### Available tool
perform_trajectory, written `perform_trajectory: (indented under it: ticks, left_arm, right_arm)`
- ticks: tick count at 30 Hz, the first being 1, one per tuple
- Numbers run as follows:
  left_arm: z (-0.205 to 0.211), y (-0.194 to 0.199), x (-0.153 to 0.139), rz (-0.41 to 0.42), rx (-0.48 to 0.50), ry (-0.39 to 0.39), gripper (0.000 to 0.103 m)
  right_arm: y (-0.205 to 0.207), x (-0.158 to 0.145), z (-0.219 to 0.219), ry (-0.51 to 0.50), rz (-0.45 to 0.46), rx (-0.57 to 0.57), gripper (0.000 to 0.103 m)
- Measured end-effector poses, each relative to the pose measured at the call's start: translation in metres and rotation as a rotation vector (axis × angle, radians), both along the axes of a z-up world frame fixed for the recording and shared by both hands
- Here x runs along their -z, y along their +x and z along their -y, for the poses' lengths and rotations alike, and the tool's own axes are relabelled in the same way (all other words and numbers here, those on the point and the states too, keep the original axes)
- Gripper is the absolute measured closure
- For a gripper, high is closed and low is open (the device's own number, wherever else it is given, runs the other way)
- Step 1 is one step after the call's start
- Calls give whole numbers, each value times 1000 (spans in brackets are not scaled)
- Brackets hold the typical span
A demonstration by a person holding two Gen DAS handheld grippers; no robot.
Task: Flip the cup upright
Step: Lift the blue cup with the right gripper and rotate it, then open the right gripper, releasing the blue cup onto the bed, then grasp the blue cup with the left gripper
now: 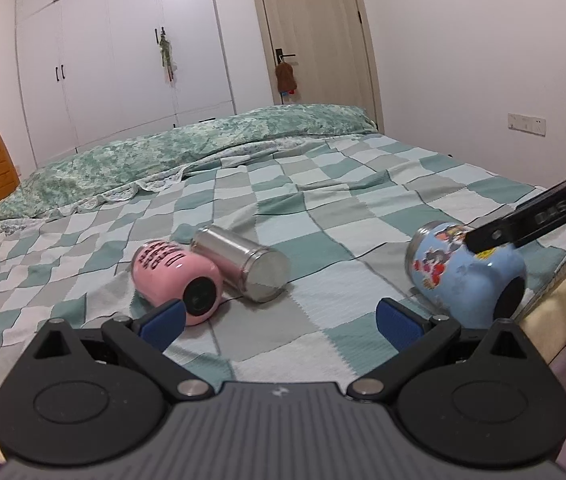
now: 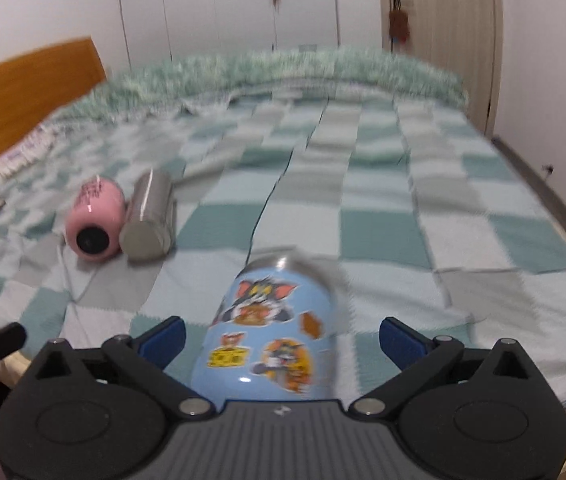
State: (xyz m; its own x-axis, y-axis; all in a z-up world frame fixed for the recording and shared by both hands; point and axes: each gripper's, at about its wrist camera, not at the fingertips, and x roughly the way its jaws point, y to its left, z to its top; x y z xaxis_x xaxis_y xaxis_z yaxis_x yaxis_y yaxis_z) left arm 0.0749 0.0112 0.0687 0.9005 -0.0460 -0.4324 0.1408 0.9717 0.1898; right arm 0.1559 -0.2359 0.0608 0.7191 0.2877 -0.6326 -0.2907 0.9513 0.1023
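Blue cup (image 2: 271, 332) lies on its side between the right gripper's (image 2: 283, 338) spread fingers; left gripper (image 1: 281, 322) gapes empty

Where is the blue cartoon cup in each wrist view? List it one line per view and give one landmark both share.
Left wrist: the blue cartoon cup lies on its side at the right, under the right gripper's arm.
Right wrist: the same cup sits bottom centre, between the open fingers of the right gripper.
Shared landmark: the pink cup touching the steel cup, both on their sides on the checked blanket.
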Motion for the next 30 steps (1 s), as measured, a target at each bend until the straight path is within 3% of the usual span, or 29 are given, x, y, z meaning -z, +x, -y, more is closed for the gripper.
perform_trajectory:
  ticks: [7, 18, 30]
  left_arm:
    - [49, 24, -8, -58, 39, -25, 0]
    - [120, 78, -11, -218, 82, -53, 0]
    - [148, 139, 7, -496, 36, -40, 0]
  right_arm:
    - [-17, -6, 57, 4, 93, 19, 0]
    - [-15, 19, 121, -39, 142, -11, 0]
    - [1, 39, 151, -63, 167, -63, 0]
